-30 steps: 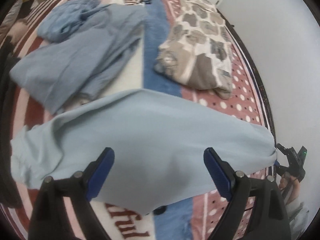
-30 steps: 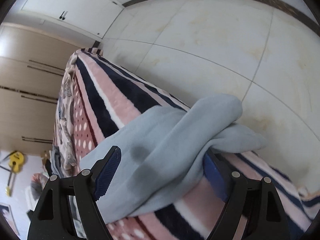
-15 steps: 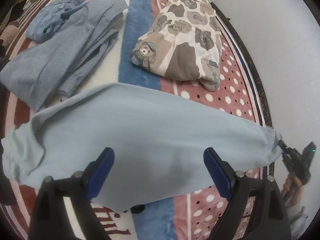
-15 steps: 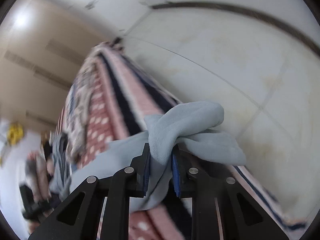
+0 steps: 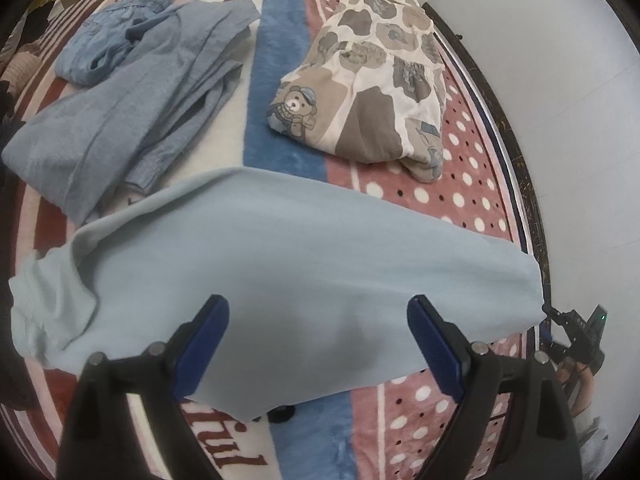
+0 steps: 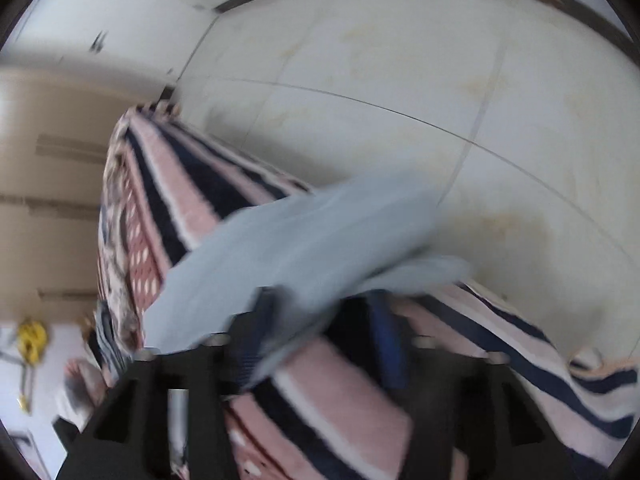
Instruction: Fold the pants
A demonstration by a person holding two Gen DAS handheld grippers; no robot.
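On the bed [image 5: 472, 184], which is covered by a striped and dotted blanket [image 5: 288, 64], light blue pants [image 5: 304, 272] are laid flat across the near part, stretched from the left side to the right edge. A bunched cuff or waistband is seen at their left end, and their right end reaches the bed's edge, where the right gripper [image 5: 560, 316] is met. The left gripper [image 5: 318, 344] is held above the middle of the pants with its jaws spread wide; nothing is pinched between them, and the cloth is seen lying below the gap.

In the right wrist view, which is blurred, the end of the pants [image 6: 304, 248] is seen draped over the edge of the bed, with a fold of it hanging towards the tiled floor [image 6: 440, 80]. The jaws of the right gripper [image 6: 320, 340] are opening, with cloth lying between them; whether the blue pads are pressed on it cannot be told for the blur.

Farther back on the bed, a grey-blue garment [image 5: 120, 112] is spread to the left, with a blue bundle [image 5: 112, 44] beside its far end. A folded bear-print quilt [image 5: 368, 80] is set to the right, well apart from the pants.
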